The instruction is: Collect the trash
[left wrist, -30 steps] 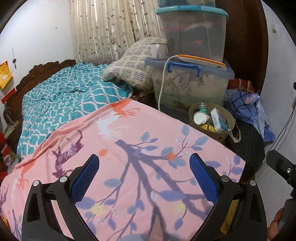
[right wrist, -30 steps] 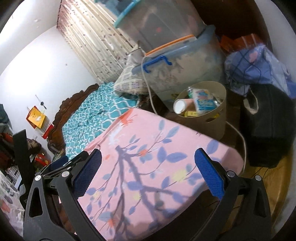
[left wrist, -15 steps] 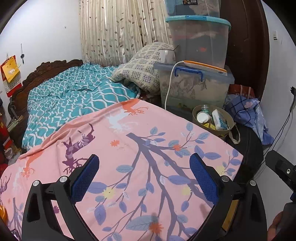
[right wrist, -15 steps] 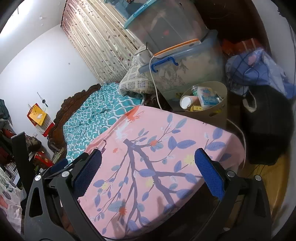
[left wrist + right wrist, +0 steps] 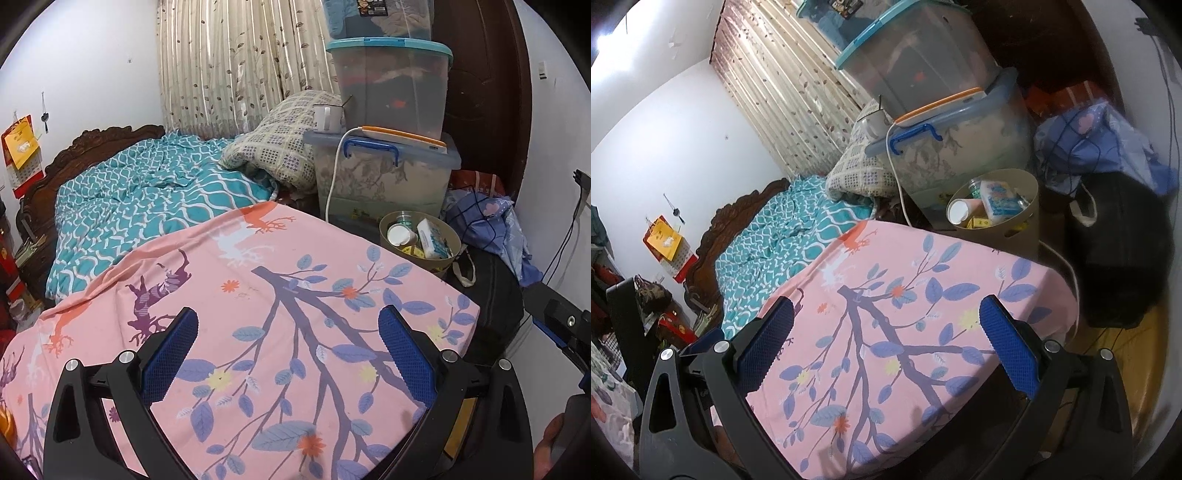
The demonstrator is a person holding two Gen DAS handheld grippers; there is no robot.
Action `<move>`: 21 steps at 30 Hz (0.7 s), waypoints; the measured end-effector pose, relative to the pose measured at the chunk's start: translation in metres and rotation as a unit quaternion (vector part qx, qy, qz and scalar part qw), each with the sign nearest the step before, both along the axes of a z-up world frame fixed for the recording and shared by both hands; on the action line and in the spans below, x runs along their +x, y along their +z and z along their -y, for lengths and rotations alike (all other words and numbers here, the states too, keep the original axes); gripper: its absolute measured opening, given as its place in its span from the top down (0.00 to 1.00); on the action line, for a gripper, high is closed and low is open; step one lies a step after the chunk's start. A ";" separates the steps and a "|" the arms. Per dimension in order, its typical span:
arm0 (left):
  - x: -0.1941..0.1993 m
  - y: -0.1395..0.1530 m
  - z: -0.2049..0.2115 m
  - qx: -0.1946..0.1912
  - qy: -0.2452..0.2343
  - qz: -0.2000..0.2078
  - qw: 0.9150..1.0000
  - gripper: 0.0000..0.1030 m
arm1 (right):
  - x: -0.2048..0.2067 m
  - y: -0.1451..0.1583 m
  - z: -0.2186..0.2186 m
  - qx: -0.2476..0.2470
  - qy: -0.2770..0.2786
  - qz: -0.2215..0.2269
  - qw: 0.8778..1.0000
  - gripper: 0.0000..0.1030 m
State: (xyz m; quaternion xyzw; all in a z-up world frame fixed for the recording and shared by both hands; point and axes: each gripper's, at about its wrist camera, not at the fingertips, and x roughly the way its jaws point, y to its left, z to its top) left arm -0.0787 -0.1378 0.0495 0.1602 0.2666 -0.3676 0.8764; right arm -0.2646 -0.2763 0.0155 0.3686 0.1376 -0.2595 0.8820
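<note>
Left wrist view shows our left gripper [image 5: 288, 350] spread wide and empty above the pink sheet [image 5: 280, 317], and the right gripper [image 5: 886, 339] is likewise splayed with nothing between its fingers. The bin [image 5: 419, 236] stands on the floor at about one o'clock, just beyond the sheet's far corner, already holding a paper cup [image 5: 398, 235], a tissue pack [image 5: 434, 240] and a yellow box [image 5: 979, 222]. No loose trash shows on the sheet, so we judge the collecting is at or near its end; any next move calls for finding a stray piece first. Printing on the tissue pack and yellow box is too small to read.
</note>
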 end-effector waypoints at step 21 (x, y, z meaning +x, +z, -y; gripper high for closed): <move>-0.015 -0.006 0.008 0.024 0.006 0.032 0.999 0.08 | -0.002 -0.011 0.004 0.015 -0.006 0.005 1.000 0.03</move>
